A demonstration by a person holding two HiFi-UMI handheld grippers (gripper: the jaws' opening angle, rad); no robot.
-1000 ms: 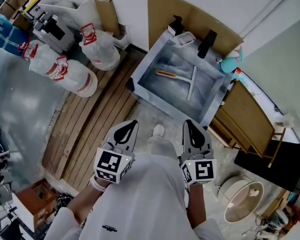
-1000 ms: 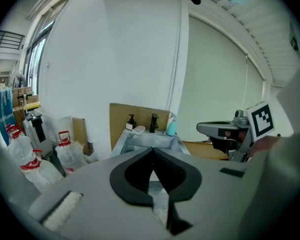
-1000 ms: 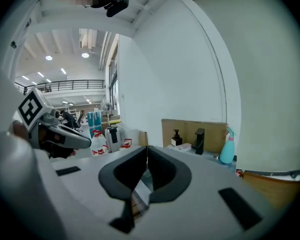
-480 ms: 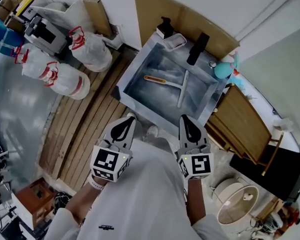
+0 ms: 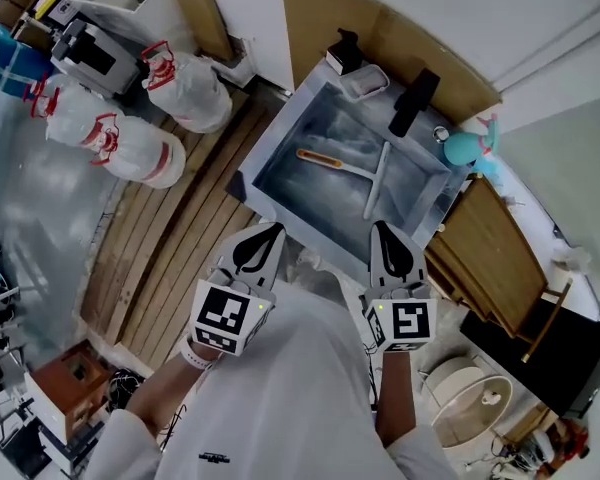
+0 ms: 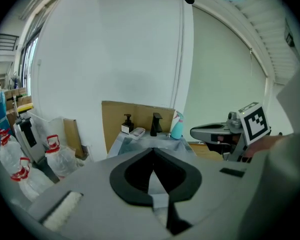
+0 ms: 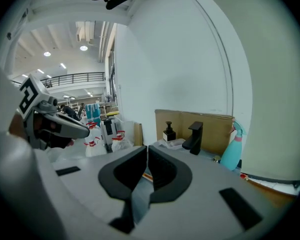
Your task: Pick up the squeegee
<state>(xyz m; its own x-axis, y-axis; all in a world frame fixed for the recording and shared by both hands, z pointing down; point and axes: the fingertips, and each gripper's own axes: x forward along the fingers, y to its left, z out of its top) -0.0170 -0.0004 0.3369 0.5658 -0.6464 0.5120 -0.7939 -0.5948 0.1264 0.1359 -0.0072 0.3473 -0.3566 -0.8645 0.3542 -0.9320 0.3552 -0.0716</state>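
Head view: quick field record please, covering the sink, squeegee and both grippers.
sink: steel basin, ahead of both grippers
squeegee: lying flat in the sink, orange handle to the left, untouched
left gripper: shut, empty, on the sink's near side
right gripper: shut, empty, on the sink's near side
far edge: black tap, soap bottle, teal spray bottle

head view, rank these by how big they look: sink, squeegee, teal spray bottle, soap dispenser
1. sink
2. squeegee
3. teal spray bottle
4. soap dispenser, only a little smaller than the bottle
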